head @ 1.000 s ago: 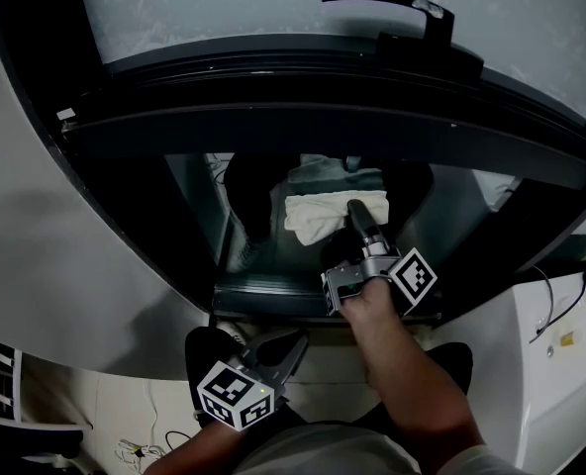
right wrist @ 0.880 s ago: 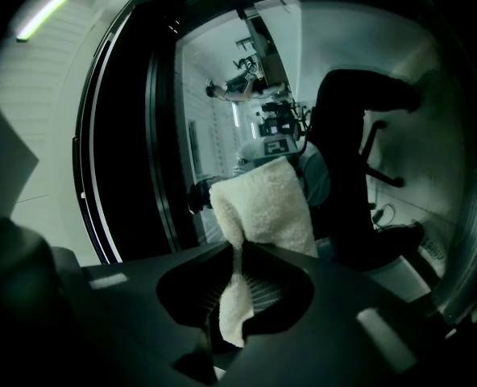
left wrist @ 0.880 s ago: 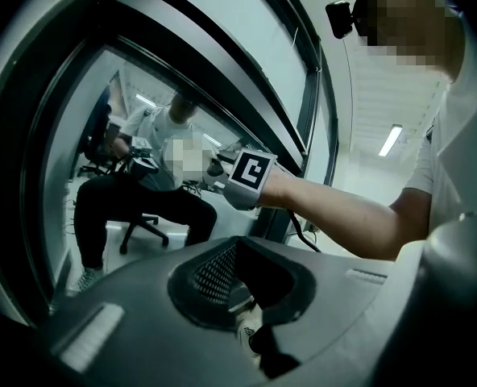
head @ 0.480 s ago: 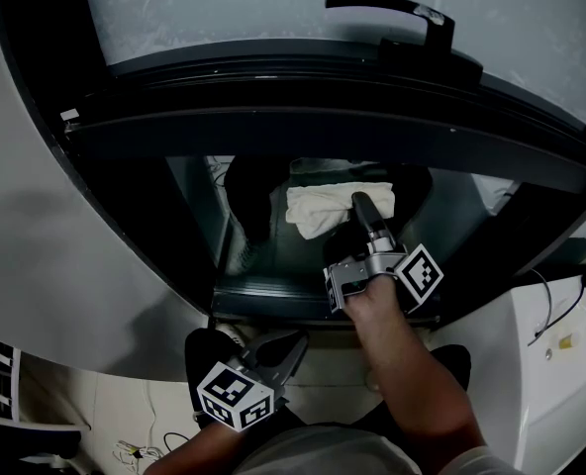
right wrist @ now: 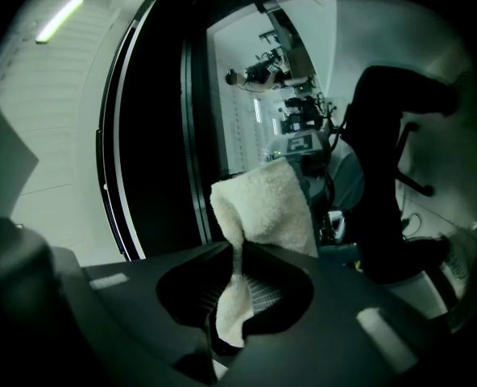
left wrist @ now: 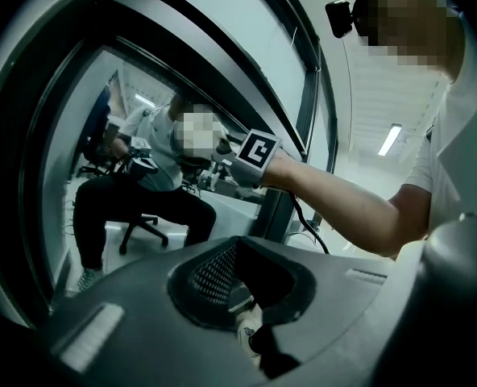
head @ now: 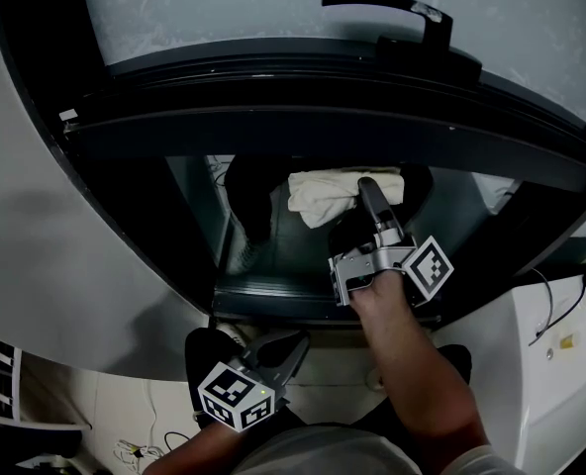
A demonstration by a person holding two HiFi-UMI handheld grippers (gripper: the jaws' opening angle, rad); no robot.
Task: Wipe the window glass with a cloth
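Note:
A white cloth (head: 329, 190) is pressed against the lower window glass (head: 273, 240), just under the dark crossbar. My right gripper (head: 365, 188) is shut on the cloth's right end, with the hand reaching forward from below. In the right gripper view the cloth (right wrist: 264, 206) rises from between the jaws of the right gripper (right wrist: 240, 256) and folds against the pane. My left gripper (head: 295, 341) hangs low by the body, away from the glass and holding nothing. In its own view the left gripper (left wrist: 238, 247) has its jaws together, and the right gripper's marker cube (left wrist: 256, 150) shows ahead.
A dark window frame (head: 303, 117) arches over the pane, with a black handle (head: 392, 8) on the upper sash. A white unit (head: 560, 334) stands at the right. Cables (head: 140, 448) lie on the floor at the lower left. The glass reflects a seated person.
My right gripper has slid the cloth up the glass and slightly right, toward the crossbar. The left gripper has stayed in place.

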